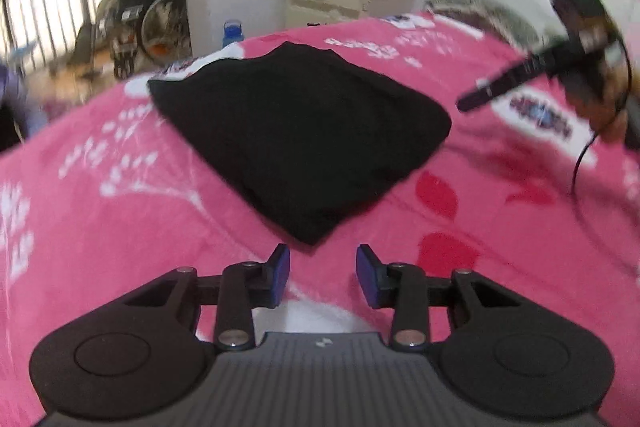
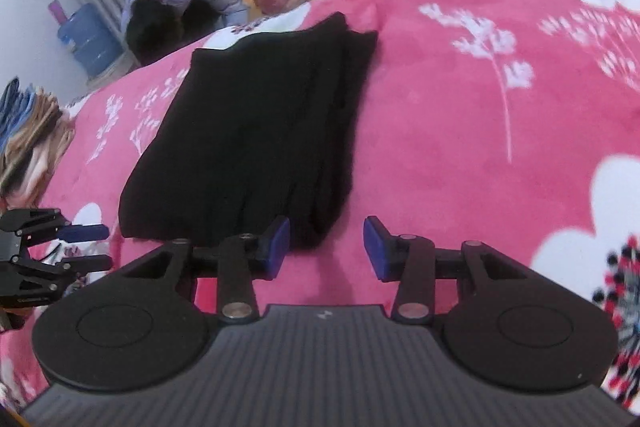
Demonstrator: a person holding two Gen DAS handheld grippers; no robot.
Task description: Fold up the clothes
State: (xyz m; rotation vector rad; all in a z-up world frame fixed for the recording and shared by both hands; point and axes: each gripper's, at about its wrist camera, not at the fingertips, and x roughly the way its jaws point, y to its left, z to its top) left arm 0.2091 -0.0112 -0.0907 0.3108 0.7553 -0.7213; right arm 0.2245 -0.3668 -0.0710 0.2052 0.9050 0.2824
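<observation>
We hold both claws apart and empty, left claw point(image 1: 323, 275) and right claw point(image 2: 326, 247), near the folded black garment point(image 1: 296, 135) on the pink bed point(image 1: 500, 227).

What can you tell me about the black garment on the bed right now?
The black garment is folded into a compact, roughly rectangular bundle with stacked layers showing along one edge. It looks like soft, plain dark fabric; no print shows. It lies flat on the pink floral blanket. The left gripper and right gripper are both open, near its closest edge, neither gripping it.
</observation>
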